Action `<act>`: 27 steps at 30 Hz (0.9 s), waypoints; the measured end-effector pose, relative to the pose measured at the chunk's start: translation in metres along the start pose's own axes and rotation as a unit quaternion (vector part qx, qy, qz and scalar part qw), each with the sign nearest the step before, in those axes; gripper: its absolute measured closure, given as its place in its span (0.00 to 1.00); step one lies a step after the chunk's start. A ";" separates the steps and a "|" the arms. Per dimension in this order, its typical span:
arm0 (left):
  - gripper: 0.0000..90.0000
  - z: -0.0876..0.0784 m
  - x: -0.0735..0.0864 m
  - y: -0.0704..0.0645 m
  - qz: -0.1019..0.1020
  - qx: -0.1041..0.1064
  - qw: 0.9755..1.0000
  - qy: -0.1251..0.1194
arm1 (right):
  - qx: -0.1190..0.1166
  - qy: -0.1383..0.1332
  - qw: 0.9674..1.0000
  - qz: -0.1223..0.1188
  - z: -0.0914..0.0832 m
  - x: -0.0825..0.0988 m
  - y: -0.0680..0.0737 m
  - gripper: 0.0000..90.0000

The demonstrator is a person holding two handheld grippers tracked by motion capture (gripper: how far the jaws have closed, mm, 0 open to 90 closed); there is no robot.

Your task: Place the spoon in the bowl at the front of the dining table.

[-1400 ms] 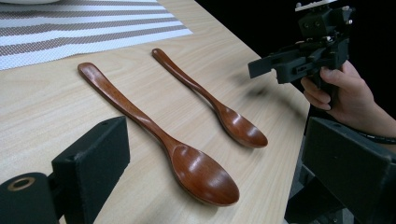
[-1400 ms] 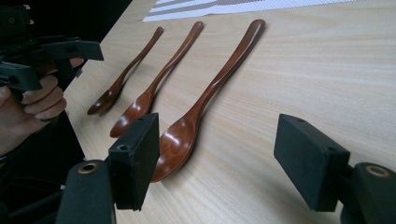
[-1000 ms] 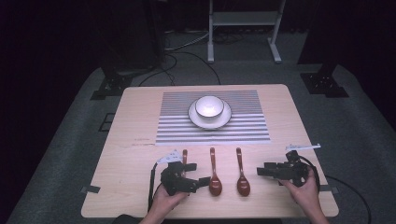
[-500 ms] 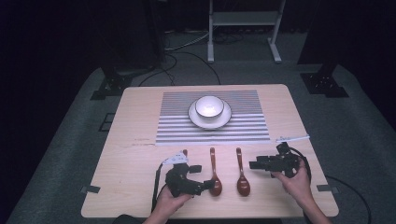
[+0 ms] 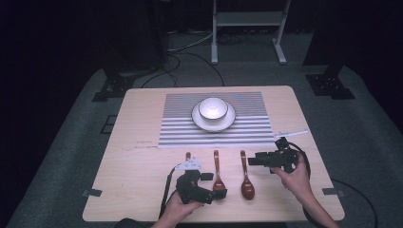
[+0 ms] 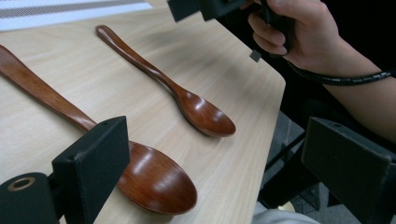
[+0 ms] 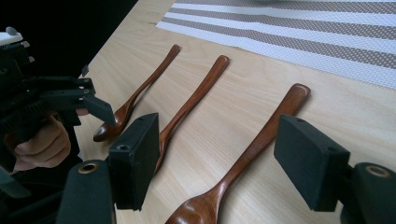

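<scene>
Three dark wooden spoons lie side by side near the table's front edge: a left one (image 5: 187, 160), a middle one (image 5: 217, 172) and a right one (image 5: 245, 179). My left gripper (image 5: 215, 186) points right and stands open, its jaws either side of the middle spoon's bowl (image 6: 154, 179); the right spoon (image 6: 201, 112) lies beyond it. My right gripper (image 5: 251, 160) points left and is open, its jaws (image 7: 224, 158) straddling the right spoon's handle (image 7: 261, 135) without touching it. The middle spoon (image 7: 194, 100) and left spoon (image 7: 140, 91) lie past it.
A white bowl (image 5: 212, 108) sits on a white plate (image 5: 229, 121) on a striped placemat (image 5: 180, 123) at the table's back centre. The table's right edge (image 6: 273, 100) runs close to the right spoon. The left gripper (image 7: 56, 100) and its hand appear across from the right one.
My right gripper has moved left and forward over the right spoon's handle. The left gripper has shifted slightly right, to the middle spoon's bowl. The spoons have not moved.
</scene>
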State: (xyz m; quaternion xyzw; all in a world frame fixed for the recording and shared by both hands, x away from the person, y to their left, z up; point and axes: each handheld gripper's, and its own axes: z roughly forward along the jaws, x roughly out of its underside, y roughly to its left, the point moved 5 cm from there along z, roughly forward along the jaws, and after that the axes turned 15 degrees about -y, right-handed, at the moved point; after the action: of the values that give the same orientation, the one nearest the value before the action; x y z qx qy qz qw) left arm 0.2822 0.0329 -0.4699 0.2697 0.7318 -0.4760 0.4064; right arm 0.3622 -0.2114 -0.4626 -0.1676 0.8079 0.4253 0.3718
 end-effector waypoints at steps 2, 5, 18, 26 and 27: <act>0.07 0.002 0.002 -0.001 0.000 0.002 1.000 0.005 | -0.001 0.001 1.000 0.000 0.002 -0.001 0.001 0.34; 0.07 0.003 0.004 -0.003 -0.001 0.007 1.000 0.011 | -0.003 0.002 1.000 -0.002 0.005 -0.003 0.002 0.34; 0.07 0.013 0.016 -0.009 0.003 0.024 0.999 0.046 | -0.005 0.010 1.000 -0.002 0.012 -0.002 0.004 0.34; 0.07 0.017 0.022 -0.014 0.005 0.043 0.997 0.066 | -0.007 0.013 1.000 -0.004 0.013 -0.003 0.006 0.34; 0.08 0.017 0.023 -0.014 0.008 0.045 0.997 0.070 | -0.008 0.014 1.000 -0.005 0.013 -0.003 0.007 0.34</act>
State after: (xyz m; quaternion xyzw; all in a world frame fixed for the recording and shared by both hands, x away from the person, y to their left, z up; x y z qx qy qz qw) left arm 0.2650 0.0116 -0.4866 0.3260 0.7342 -0.4852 0.3453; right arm 0.3664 -0.1967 -0.4613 -0.1804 0.8091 0.4274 0.3607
